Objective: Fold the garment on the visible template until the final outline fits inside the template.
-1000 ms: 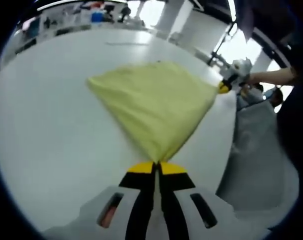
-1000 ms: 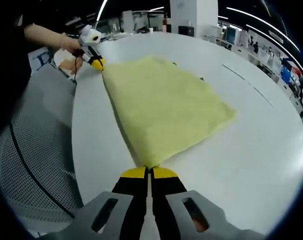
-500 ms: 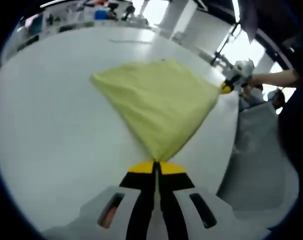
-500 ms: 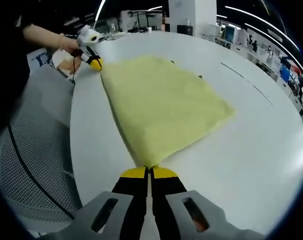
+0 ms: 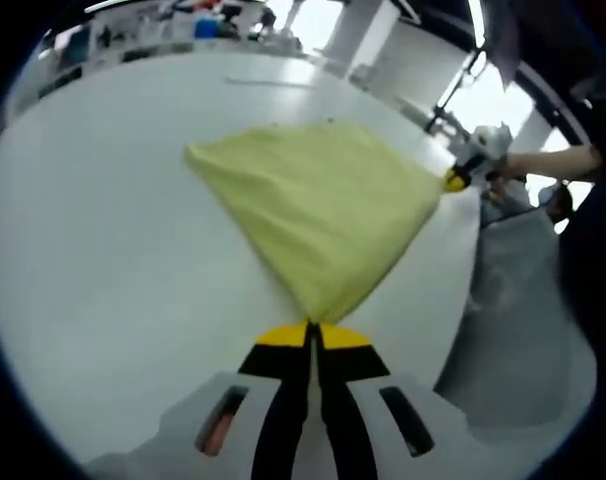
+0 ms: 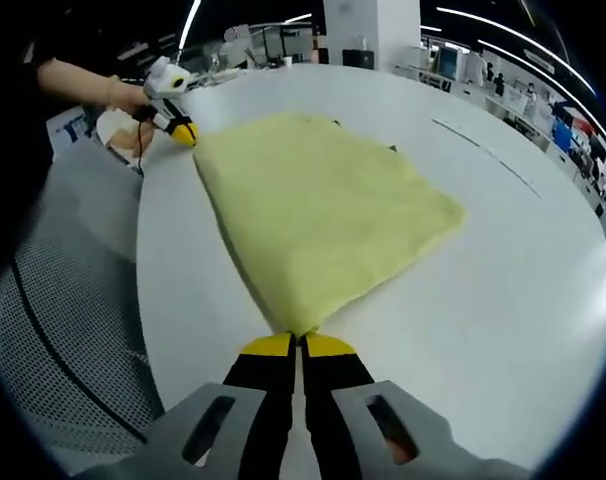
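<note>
While the yellow garment (image 5: pixel 318 205) lies spread on the white table (image 5: pixel 103 260), the left gripper (image 5: pixel 311 335) pinches one near corner with its jaws pressed together, and the right gripper (image 6: pixel 299 343) clamps the other corner, the edge stretched between them.

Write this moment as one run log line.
left gripper: shut on garment corner | right gripper: shut on other corner | garment: stretched over table | fold: not finished
</note>
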A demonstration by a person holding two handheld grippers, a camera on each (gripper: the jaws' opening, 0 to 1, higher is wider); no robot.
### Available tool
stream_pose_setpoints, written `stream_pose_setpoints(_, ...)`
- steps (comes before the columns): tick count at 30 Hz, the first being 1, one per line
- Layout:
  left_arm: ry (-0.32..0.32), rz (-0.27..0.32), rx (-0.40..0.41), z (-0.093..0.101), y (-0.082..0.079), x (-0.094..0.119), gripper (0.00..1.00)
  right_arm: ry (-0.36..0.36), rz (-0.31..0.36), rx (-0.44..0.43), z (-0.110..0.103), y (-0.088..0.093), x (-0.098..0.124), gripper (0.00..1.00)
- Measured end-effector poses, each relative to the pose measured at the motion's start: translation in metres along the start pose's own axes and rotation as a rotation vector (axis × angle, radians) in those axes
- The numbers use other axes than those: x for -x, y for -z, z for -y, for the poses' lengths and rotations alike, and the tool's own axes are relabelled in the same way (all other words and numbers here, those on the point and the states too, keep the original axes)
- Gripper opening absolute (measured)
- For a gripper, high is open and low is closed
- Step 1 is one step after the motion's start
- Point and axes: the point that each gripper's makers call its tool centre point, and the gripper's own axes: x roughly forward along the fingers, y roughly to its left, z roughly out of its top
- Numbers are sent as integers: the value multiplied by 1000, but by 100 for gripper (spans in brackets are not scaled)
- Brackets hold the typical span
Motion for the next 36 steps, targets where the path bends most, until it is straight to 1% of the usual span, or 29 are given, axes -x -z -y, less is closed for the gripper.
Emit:
stream_pose_setpoints(6,-18,2,9,-2,-3,1,0,20,8,-36,4,-2,3,3)
stream_pose_setpoints(12,-43,10,17,-3,-8,9,6,49,6,-48,7,0,11,2)
stream_pose_setpoints(14,-55,16,18,-4,-10,12,9,61,11,-51,8,-1,14,3)
stream_pose_setpoints(17,-79,21,32,-4,-14,20,14,107,17,-63,14,-4,22,3)
stream_pose_setpoints(19,-114,25,36,-7,-16,25,17,151,11,-64,19,-7,28,4)
stream_pose_setpoints(20,-122,34,43,-5,-19,30,19,161,15,-66,20,-8,30,5)
stream_pose_setpoints(21,-128,42,48,-5,-21,32,21,180,30,-73,21,-13,34,7)
stream_pose_setpoints(23,-142,64,51,-2,-26,40,27,213,60,-90,23,-21,41,16)
stream_pose_setpoints(25,-152,76,55,1,-30,47,32,225,85,-100,20,-28,47,20)
stream_pose_setpoints(26,-154,73,59,2,-30,48,34,232,90,-104,18,-31,51,21)
stream_pose_setpoints(27,-165,56,71,3,-28,53,35,235,97,-113,17,-33,53,23)
stream_pose_setpoints(29,-178,53,63,5,-28,58,38,237,113,-132,12,-38,58,26)
stream_pose_setpoints(31,-183,62,64,10,-30,66,42,239,118,-145,7,-41,63,29)
stream_pose_setpoints(32,-184,69,66,12,-31,69,44,242,111,-156,5,-41,66,34)
stream_pose_setpoints(33,-184,81,71,14,-33,73,47,252,92,-199,3,-37,69,38)
stream_pose_setpoints(35,-184,105,79,19,-37,80,53,258,107,-207,-1,-38,76,45)
stream_pose_setpoints(36,-184,113,83,23,-38,84,56,262,116,-212,-3,-39,79,47)
